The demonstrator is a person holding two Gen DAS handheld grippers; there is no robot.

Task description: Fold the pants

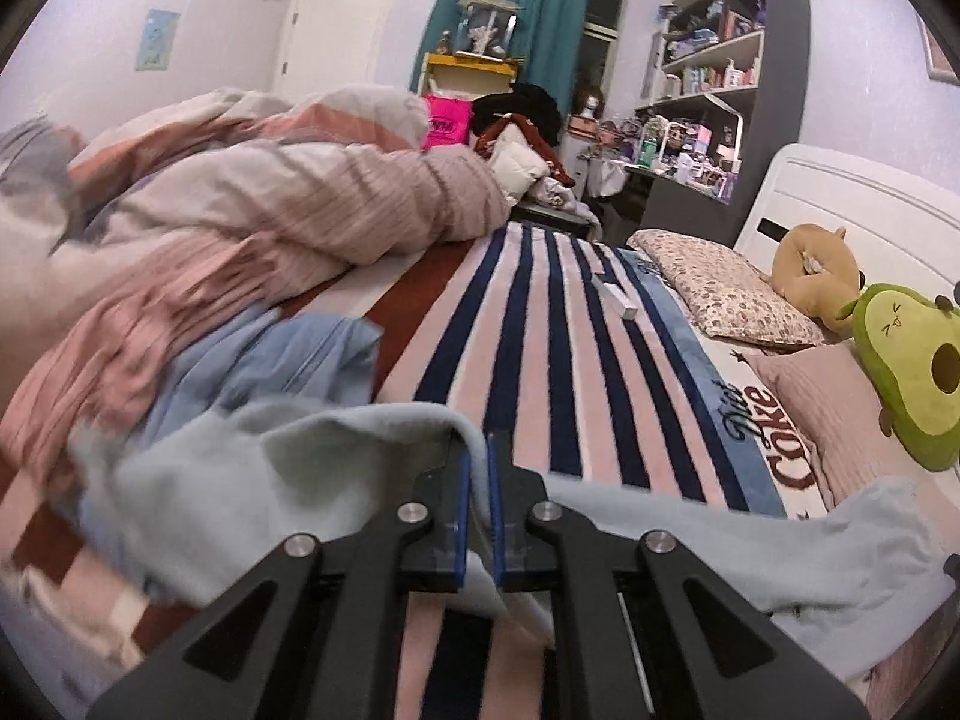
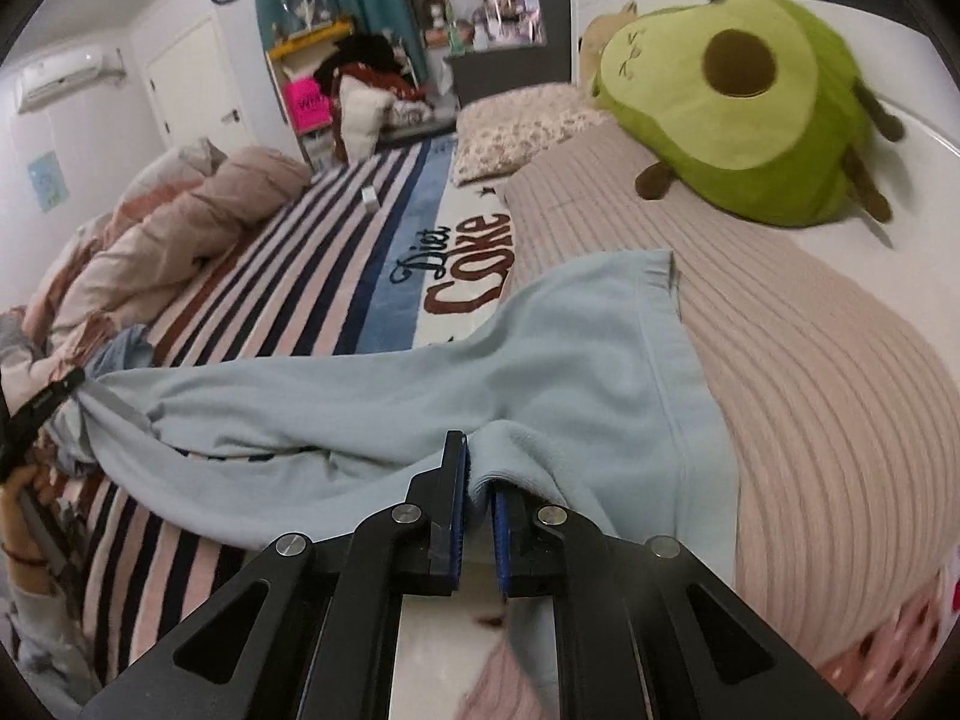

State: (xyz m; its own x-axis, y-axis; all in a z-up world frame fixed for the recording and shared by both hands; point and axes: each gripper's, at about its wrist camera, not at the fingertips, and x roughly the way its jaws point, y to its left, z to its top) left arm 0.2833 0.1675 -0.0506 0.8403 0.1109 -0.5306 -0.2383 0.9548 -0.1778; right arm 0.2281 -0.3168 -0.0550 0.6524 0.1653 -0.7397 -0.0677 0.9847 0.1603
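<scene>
Pants (image 2: 540, 360) stretched between both tongs over bed (image 2: 270, 276): left tongs (image 1: 478, 450) pinched on fabric, right tongs (image 2: 478, 468) pinched on fabric too.

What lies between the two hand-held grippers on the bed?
The light blue pants, stretched between the left hand-held gripper and the right hand-held gripper; the right wrist view shows this.

Quilt (image 1: 150, 228) blurred; pants (image 2: 420, 396) partly hidden
</scene>
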